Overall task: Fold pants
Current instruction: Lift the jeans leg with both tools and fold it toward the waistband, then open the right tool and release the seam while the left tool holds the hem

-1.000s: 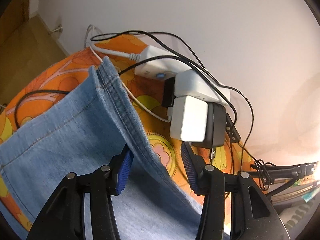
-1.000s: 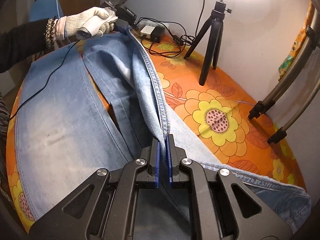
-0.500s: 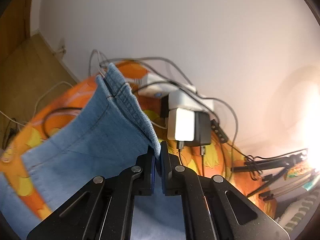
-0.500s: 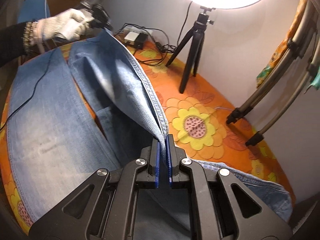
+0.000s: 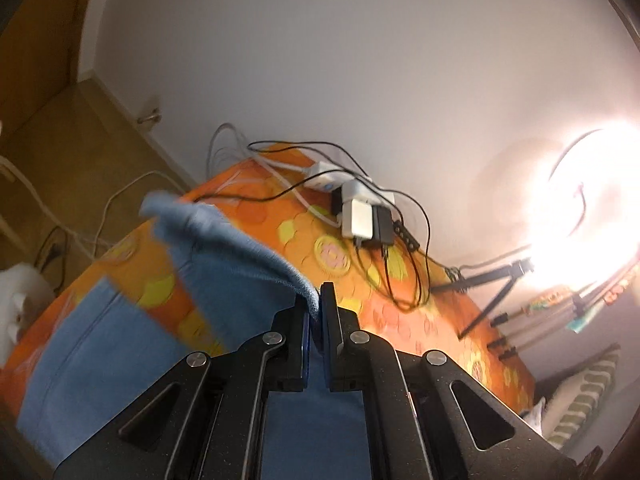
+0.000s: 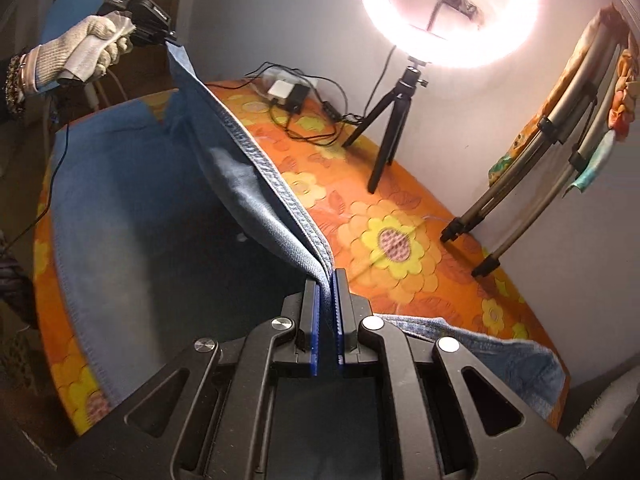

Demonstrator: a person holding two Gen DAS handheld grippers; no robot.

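Blue jeans [image 6: 132, 208] lie on an orange flowered cloth [image 6: 384, 216]. My right gripper [image 6: 325, 280] is shut on the outer seam of one leg and holds it lifted. My left gripper [image 5: 316, 304] is shut on the hem end of the same leg [image 5: 236, 248]; in the right wrist view it shows at the far left [image 6: 170, 40], held by a gloved hand [image 6: 84, 52]. The leg hangs taut in the air between the two grippers, above the other leg, which lies flat.
A power strip with chargers and cables [image 5: 360, 216] lies at the table's far end, also in the right wrist view [image 6: 288, 92]. A ring light on a small tripod [image 6: 400, 116] stands on the table by the wall. More stand legs [image 6: 520, 184] lean at right.
My left gripper closed on the leg's hem. Both grippers then rose, lifting the leg off the table and pulling it taut.
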